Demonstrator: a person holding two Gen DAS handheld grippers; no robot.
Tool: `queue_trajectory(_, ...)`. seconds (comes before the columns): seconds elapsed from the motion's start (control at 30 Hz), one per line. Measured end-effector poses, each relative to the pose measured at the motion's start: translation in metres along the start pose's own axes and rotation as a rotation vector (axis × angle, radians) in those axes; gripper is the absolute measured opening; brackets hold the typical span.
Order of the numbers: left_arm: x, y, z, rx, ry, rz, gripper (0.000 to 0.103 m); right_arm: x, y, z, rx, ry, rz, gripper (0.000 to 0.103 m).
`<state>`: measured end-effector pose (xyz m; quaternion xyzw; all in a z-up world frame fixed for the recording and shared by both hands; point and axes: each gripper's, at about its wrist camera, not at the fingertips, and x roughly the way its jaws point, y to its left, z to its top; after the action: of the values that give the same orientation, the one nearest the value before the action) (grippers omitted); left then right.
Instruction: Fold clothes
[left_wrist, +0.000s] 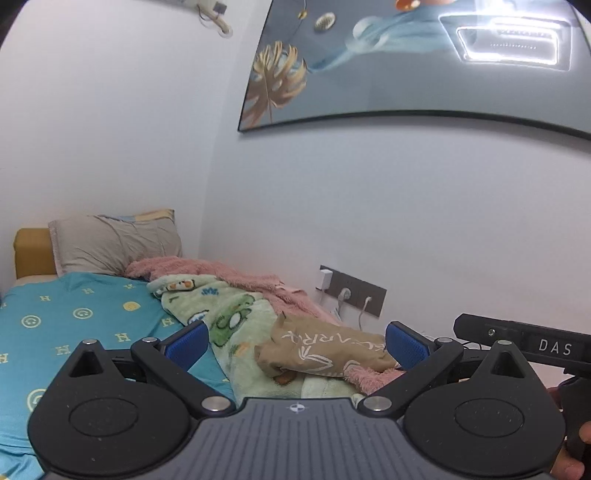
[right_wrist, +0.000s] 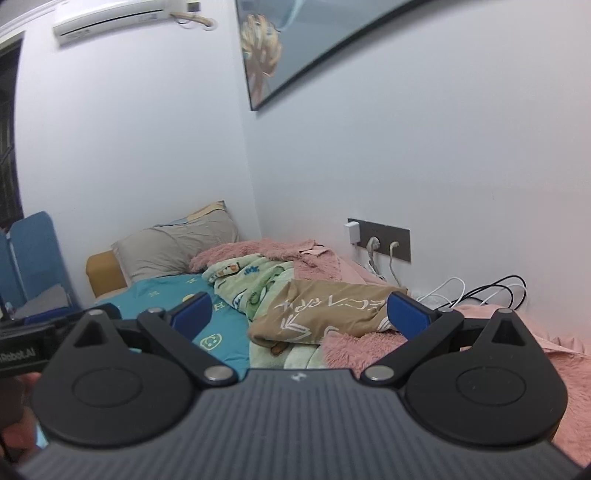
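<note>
A crumpled tan garment (left_wrist: 325, 352) with white lettering lies on the bed on top of a green cartoon blanket (left_wrist: 229, 314). It also shows in the right wrist view (right_wrist: 325, 310). My left gripper (left_wrist: 295, 345) is open and empty, held above the bed short of the garment. My right gripper (right_wrist: 299, 314) is open and empty, also short of the garment. The right gripper's body (left_wrist: 524, 341) shows at the right of the left wrist view.
A pink fluffy blanket (right_wrist: 369, 343) lies along the wall. The bed has a teal patterned sheet (left_wrist: 74, 325) and a grey pillow (left_wrist: 114, 245). A wall socket panel (right_wrist: 384, 242) with plugs and loose cables (right_wrist: 480, 291) sits by the bed. A blue chair (right_wrist: 33, 258) stands at left.
</note>
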<state>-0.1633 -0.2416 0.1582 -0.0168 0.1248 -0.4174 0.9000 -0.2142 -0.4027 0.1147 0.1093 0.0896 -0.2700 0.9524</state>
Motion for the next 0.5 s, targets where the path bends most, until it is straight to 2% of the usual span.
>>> queue_trajectory(0.17,-0.016,0.012,-0.001,-0.003,-0.009,0.008,0.103,-0.016,0.016,-0.003,-0.042,-0.036,-0.017,0.103)
queue_trajectory(0.5,-0.02,0.023,-0.007,-0.006,0.0,0.041,0.103,-0.013,0.039,-0.008,-0.068,-0.047,-0.025,0.103)
